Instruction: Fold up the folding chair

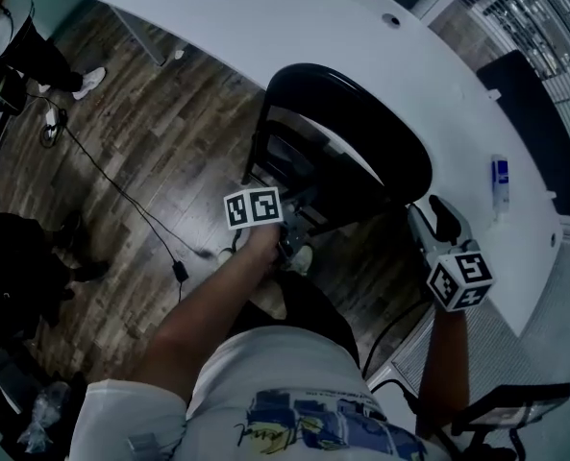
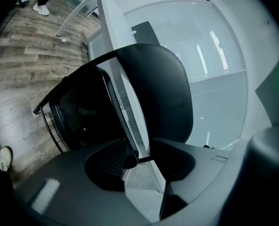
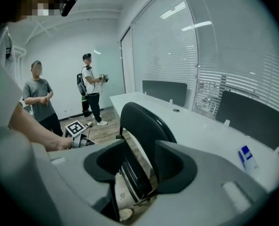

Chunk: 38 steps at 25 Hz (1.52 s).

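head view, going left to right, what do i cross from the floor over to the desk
white shoe → left gripper → folding chair → right gripper → blue-and-white bottle

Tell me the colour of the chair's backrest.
The backrest is black, best seen in the right gripper view.

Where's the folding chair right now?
The folding chair sits mid head view, beside the white desk, gripped between left claw and right claw.
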Tool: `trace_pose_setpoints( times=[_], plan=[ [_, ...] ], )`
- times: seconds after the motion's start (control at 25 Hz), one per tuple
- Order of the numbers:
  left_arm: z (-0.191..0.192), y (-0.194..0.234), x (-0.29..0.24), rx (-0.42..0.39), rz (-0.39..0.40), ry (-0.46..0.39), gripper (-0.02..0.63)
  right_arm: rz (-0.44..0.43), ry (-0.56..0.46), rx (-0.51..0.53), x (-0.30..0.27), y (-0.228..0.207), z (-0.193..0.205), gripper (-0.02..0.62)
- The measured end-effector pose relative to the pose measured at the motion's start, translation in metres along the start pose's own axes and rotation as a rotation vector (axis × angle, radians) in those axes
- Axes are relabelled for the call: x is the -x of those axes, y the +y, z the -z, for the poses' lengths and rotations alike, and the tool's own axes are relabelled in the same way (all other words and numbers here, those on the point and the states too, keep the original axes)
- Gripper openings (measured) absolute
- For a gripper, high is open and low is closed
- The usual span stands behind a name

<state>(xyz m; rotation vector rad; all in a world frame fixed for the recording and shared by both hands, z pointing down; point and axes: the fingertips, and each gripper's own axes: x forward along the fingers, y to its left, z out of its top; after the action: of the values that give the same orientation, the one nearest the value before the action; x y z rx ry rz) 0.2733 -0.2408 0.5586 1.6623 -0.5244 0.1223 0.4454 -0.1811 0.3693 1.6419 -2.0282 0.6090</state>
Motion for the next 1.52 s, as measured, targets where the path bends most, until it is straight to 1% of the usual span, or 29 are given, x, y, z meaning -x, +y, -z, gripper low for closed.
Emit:
trace_pose_setpoints(
  times=[0.12, 0.4, 0.48, 0.6, 0.68, 0.8, 1.0, 1.08, 1.24, 1.4, 1.52],
  plan=[
    [-0.005, -0.006, 0.025, -0.043, 0.035, 0.013, 0.165, 0.000, -0.005, -0.044, 0.006, 0.025, 0.010, 0.194],
    [-0.013, -0.024, 0.094, -0.221, 0.076, 0.063, 0.139, -0.001, 0.007, -0.086, 0.012, 0.081, 0.023, 0.181],
    [-0.013, -0.034, 0.114, -0.294, 0.091, 0.087, 0.130, 0.005, 0.002, -0.095, 0.015, 0.096, 0.023, 0.181],
    [-0.018, -0.055, 0.144, -0.442, 0.105, 0.106, 0.112, 0.007, -0.004, -0.095, 0.019, 0.121, 0.023, 0.181],
    [-0.019, -0.068, 0.164, -0.514, 0.126, 0.122, 0.101, 0.007, -0.006, -0.088, 0.020, 0.140, 0.023, 0.181],
    [-0.019, -0.079, 0.193, -0.567, 0.163, 0.151, 0.089, 0.020, -0.015, -0.083, 0.023, 0.168, 0.024, 0.179],
    [-0.016, -0.084, 0.234, -0.677, 0.155, 0.161, 0.069, 0.035, -0.021, -0.089, 0.030, 0.206, 0.029, 0.166],
    [-0.017, -0.088, 0.249, -0.729, 0.154, 0.169, 0.052, 0.049, -0.035, -0.090, 0.037, 0.221, 0.026, 0.148],
    [-0.010, -0.098, 0.274, -0.822, 0.181, 0.197, 0.034, 0.094, -0.051, -0.100, 0.057, 0.248, 0.031, 0.083],
    [-0.003, -0.102, 0.315, -0.878, 0.209, 0.217, 0.003, 0.147, -0.062, -0.106, 0.083, 0.293, 0.030, 0.021],
    [0.005, -0.102, 0.334, -0.908, 0.209, 0.227, 0.003, 0.156, -0.061, -0.107, 0.096, 0.316, 0.034, 0.003]
  ],
)
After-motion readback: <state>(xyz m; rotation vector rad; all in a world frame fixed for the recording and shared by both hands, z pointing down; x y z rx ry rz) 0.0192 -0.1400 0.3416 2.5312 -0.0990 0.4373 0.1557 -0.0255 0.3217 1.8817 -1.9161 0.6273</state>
